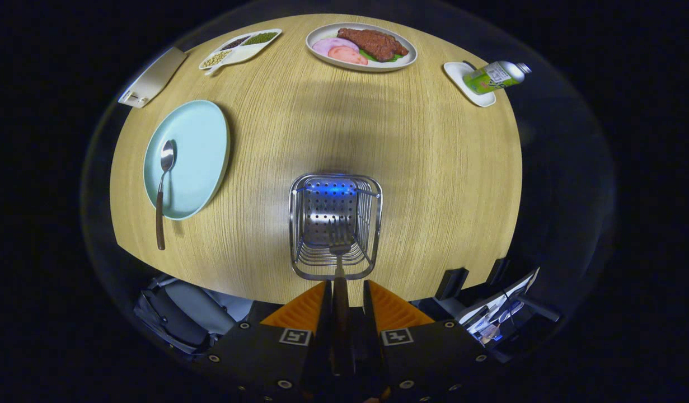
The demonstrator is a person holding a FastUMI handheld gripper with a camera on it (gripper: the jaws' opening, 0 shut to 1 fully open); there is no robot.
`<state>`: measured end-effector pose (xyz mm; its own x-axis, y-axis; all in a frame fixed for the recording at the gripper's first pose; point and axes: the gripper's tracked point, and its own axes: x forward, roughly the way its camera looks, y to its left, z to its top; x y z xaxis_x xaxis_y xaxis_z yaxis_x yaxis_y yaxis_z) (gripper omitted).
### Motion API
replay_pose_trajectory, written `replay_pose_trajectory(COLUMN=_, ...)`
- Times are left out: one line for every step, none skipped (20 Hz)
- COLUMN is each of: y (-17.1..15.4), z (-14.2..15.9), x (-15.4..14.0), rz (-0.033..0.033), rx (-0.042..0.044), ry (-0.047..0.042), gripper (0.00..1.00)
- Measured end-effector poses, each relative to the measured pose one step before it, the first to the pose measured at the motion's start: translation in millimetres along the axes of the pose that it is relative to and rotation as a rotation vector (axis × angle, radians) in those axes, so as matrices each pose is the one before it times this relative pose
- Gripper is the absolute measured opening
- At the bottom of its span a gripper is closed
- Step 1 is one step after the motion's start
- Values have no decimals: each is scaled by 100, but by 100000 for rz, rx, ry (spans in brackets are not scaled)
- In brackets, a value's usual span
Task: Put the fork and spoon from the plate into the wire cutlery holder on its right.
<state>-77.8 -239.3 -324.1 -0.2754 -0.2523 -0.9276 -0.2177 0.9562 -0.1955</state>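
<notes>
The tool (344,296) is gripping the fork (340,240) by its handle, tines hanging over the wire cutlery holder (335,226); it is best lowered straight and released only once inside. The spoon (164,184) is lying on the plate (201,151)

The scene is seen from a fisheye camera carried on the gripper (344,305), held high above the near edge of the wooden surface (434,168) and tilted steeply downward and forward along the two fingers. The fingers, closed on the fork (340,263), are seen closest; the wire holder (336,224) lies just ahead. The blue plate (196,151) and the far dishes are taken in at a distance.
</notes>
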Motion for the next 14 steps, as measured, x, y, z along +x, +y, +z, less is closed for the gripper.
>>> replay_pose_trajectory(y=-107, z=111, x=-566, rz=-805, rx=-45, ry=-1466, gripper=37)
replay_pose_trajectory(y=-65, z=225, x=-582, rz=-901, rx=257, ry=-1694, gripper=43)
replay_pose_trajectory(y=75, z=275, x=-585, rz=-111, rx=476, ry=-2297, gripper=54)
replay_pose_trajectory(y=254, z=94, x=-541, rz=31, rx=795, ry=-2128, gripper=60)
replay_pose_trajectory(y=93, z=88, x=-565, rz=-379, rx=706, ry=-2097, gripper=67)
replay_pose_trajectory(y=248, z=34, x=-659, rz=-107, rx=695, ry=-1947, gripper=70)
replay_pose_trajectory(y=334, z=163, x=-621, rz=-229, rx=239, ry=-2441, gripper=73)
replay_pose_trajectory(y=537, z=240, x=-590, rz=443, rx=542, ry=-2939, gripper=73)
replay_pose_trajectory(y=756, z=218, x=-569, rz=672, rx=220, ry=-3320, gripper=74)
replay_pose_trajectory(y=909, z=373, x=-540, rz=1183, rx=312, ry=-3607, gripper=74)
replay_pose_trajectory(y=1173, z=410, x=-603, rz=1543, rx=358, ry=-3639, gripper=75)
replay_pose_trajectory(y=1307, z=665, x=-384, rz=1741, rx=952, ry=-4824, gripper=75)
replay_pose_trajectory(y=1473, z=593, x=-375, rz=2223, rx=1034, ry=-4275, gripper=75)
replay_pose_trajectory(y=1495, z=265, x=-539, rz=2343, rx=1380, ry=-4778, gripper=75)
